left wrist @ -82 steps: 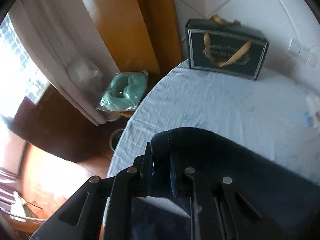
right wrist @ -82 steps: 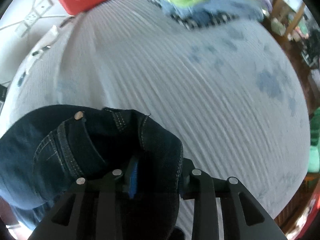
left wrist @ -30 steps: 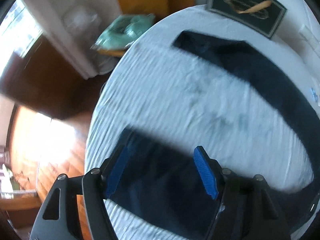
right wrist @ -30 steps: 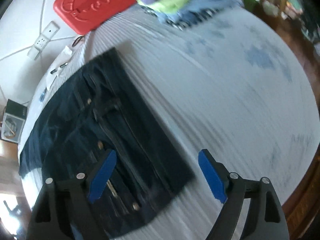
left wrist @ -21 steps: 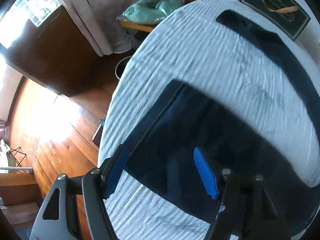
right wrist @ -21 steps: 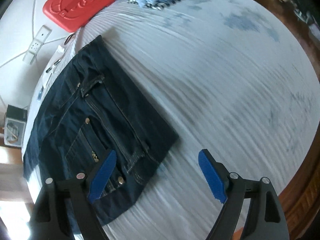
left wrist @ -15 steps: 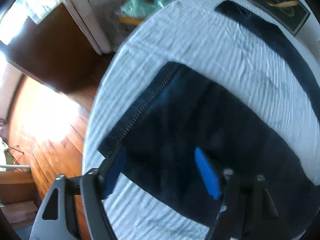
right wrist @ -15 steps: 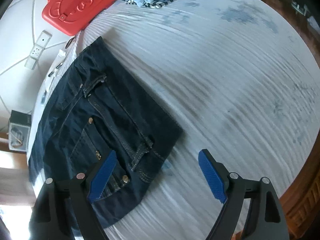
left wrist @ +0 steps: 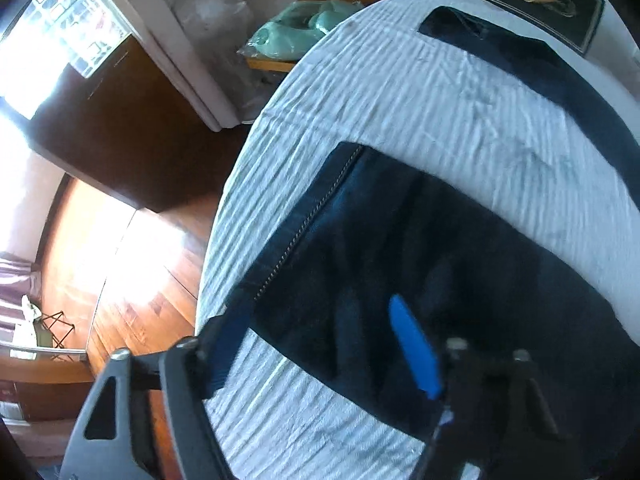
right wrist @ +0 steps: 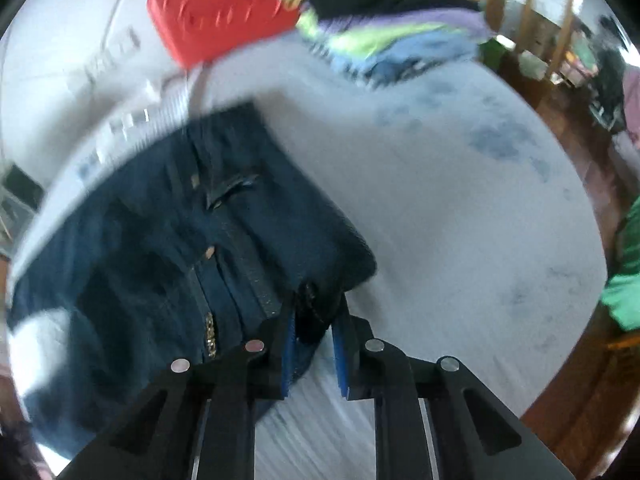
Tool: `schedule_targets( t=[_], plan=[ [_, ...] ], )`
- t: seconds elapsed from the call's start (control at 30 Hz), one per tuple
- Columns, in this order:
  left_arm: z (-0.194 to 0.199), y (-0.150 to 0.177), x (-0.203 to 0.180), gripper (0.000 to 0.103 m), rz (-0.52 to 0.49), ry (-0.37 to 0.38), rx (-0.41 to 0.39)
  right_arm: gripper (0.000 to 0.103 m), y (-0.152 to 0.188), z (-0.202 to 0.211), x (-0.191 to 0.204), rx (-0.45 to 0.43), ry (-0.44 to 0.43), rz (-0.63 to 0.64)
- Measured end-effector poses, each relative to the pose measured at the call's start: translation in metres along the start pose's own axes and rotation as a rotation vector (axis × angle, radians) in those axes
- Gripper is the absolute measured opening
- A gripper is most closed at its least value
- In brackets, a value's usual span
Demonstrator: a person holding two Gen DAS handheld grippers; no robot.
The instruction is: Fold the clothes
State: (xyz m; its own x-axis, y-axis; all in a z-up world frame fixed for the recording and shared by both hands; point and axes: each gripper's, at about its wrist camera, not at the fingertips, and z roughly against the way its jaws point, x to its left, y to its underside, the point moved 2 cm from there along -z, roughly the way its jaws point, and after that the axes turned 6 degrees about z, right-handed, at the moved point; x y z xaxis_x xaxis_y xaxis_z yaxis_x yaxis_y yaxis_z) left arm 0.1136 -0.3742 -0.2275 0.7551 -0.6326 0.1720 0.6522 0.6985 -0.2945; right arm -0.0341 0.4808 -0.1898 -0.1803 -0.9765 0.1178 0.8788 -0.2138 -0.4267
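Right wrist view: jeans (right wrist: 168, 248) waistband is pinched by the right hand-held gripper (right wrist: 314, 344); left hand-held gripper (left wrist: 320, 344) is spread wide; folding is barely begun.

Released and spread flat on tabletop (left wrist: 420, 120) after being held bunched 2.7 s ago: dark jeans (left wrist: 400, 260). Since 0.5 s ago, right gripper (right wrist: 314, 330) moved in, jaws closed from wide apart onto waistband corner. Left gripper (left wrist: 320, 340) slid nearer over leg hem, jaws remaining spread.

Round white-clothed table (left wrist: 420, 92) under dark jeans (left wrist: 400, 248), clothes pile (right wrist: 392, 40), red bag (right wrist: 216, 12)
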Motion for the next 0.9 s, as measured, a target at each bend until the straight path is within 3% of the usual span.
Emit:
schedule_targets(
  t=[0.1,0.2,0.23,0.27,0.33,0.47,0.5,0.57,0.6,0.7,0.73,0.9],
  plan=[
    [0.013,-0.003,0.006,0.067,-0.010,0.029,-0.004,0.016,0.004,-0.001,-0.028,0.016,0.030,-0.048],
    [0.035,-0.015,0.010,0.068,-0.004,0.086,-0.030,0.022,0.017,-0.035,-0.041,0.127,0.060,-0.075],
    [0.043,-0.022,0.007,0.075,-0.003,0.113,-0.045,0.024,0.020,-0.042,-0.041,0.156,0.076,-0.077],
    [0.053,-0.027,0.001,0.080,-0.007,0.146,-0.062,0.026,0.020,-0.042,-0.040,0.159,0.090,-0.075],
    [0.068,-0.043,-0.015,0.091,-0.033,0.202,-0.095,0.040,0.021,-0.040,-0.037,0.157,0.122,-0.071],
    [0.079,-0.080,-0.063,0.091,-0.116,0.256,-0.142,0.041,-0.008,-0.006,-0.023,0.035,0.205,-0.049],
    [0.075,-0.090,-0.076,0.091,-0.127,0.264,-0.139,0.043,-0.017,0.002,-0.020,0.003,0.196,-0.052],
    [0.065,-0.111,-0.106,0.091,-0.153,0.271,-0.122,0.045,-0.032,0.000,-0.006,-0.005,0.058,-0.060],
    [0.057,-0.121,-0.122,0.091,-0.169,0.278,-0.106,0.045,-0.038,-0.004,0.004,0.000,-0.015,-0.061],
    [0.026,-0.147,-0.162,0.088,-0.201,0.279,-0.047,0.045,-0.047,-0.033,0.034,0.066,-0.093,-0.042],
    [0.016,-0.156,-0.173,0.083,-0.210,0.269,-0.032,0.045,-0.049,-0.042,0.044,0.088,-0.114,-0.035],
    [-0.029,-0.203,-0.218,0.082,-0.237,0.218,0.005,0.045,-0.050,-0.082,0.068,0.178,-0.096,-0.014]
  ],
)
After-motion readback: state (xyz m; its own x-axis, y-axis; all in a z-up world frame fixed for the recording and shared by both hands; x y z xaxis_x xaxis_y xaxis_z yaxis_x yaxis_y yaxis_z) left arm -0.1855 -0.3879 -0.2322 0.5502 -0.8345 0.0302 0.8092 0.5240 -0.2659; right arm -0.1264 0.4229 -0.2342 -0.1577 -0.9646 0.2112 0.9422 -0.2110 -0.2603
